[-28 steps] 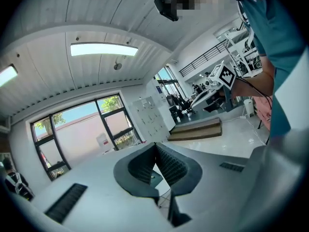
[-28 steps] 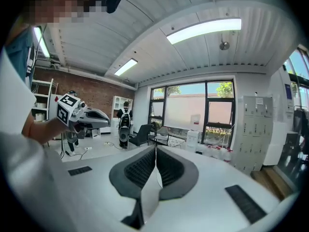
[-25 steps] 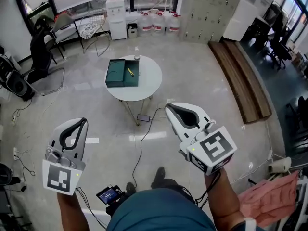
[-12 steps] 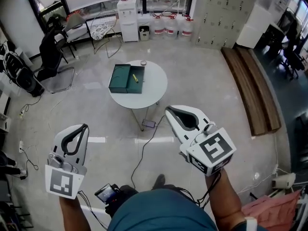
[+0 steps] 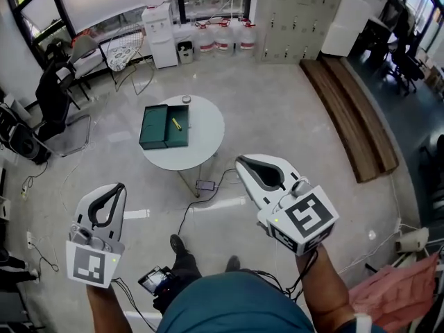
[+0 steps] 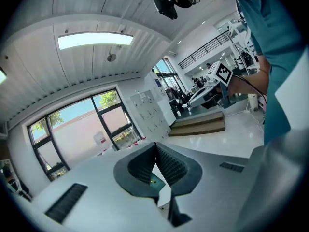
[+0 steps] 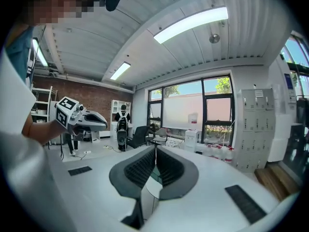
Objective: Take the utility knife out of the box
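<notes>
A green box [image 5: 164, 126] lies open on a round white table [image 5: 201, 141] some way ahead of me. The yellow utility knife [image 5: 177, 123] rests inside the box's right half. My left gripper [image 5: 121, 186] is held low at the left, shut and empty, well short of the table. My right gripper [image 5: 238, 161] is at the right, shut and empty too, and also short of the table. In the left gripper view the left gripper [image 6: 155, 145] has its tips together, and the knife [image 6: 152, 181] shows far off below them. In the right gripper view the right gripper [image 7: 155, 149] is closed, pointing at the table [image 7: 150, 190].
A small can [image 5: 186, 100] stands on the table's far edge. A cable [image 5: 198, 210] and a small device [image 5: 205, 185] lie on the floor by the table legs. Chairs [image 5: 59, 96] stand left, a water dispenser [image 5: 158, 37] behind, a wooden bench [image 5: 350, 116] right.
I have walked toward the table: it sits lower and further left in the head view. Both grippers came forward with me and stayed shut. One foot has stepped ahead.
</notes>
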A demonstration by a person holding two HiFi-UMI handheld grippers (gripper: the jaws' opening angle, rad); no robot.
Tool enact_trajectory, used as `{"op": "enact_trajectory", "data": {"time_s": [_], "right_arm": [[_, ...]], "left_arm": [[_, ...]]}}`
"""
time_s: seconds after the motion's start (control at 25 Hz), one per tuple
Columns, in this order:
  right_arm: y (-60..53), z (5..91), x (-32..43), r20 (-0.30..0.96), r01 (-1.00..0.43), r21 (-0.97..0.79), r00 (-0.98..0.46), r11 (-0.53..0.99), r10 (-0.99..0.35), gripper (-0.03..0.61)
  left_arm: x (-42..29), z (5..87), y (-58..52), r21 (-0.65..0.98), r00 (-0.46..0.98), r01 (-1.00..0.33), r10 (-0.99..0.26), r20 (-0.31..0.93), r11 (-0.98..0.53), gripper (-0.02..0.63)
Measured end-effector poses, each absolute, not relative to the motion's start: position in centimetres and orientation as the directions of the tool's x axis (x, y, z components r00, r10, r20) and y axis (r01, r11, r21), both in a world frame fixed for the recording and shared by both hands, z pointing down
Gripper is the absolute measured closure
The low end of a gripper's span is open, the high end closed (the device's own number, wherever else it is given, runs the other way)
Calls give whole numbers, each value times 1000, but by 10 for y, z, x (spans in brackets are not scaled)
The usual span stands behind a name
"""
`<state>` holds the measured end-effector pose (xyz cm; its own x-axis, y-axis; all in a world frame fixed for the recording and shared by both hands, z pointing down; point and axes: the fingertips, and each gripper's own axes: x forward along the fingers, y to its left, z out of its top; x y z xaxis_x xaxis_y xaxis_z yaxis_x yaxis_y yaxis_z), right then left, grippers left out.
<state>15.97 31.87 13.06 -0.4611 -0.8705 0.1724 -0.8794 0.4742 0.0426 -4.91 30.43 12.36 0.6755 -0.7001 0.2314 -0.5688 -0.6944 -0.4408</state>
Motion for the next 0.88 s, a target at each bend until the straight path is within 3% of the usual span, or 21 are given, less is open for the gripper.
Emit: {"op": "enact_trajectory", "data": {"time_s": [0.88], "right_arm": [[170,134,106,247,-988,52,-126,143,-961,540]], "left_arm": [[-86,127,70,-374,875,-332,-431,220,-866,595]]}}
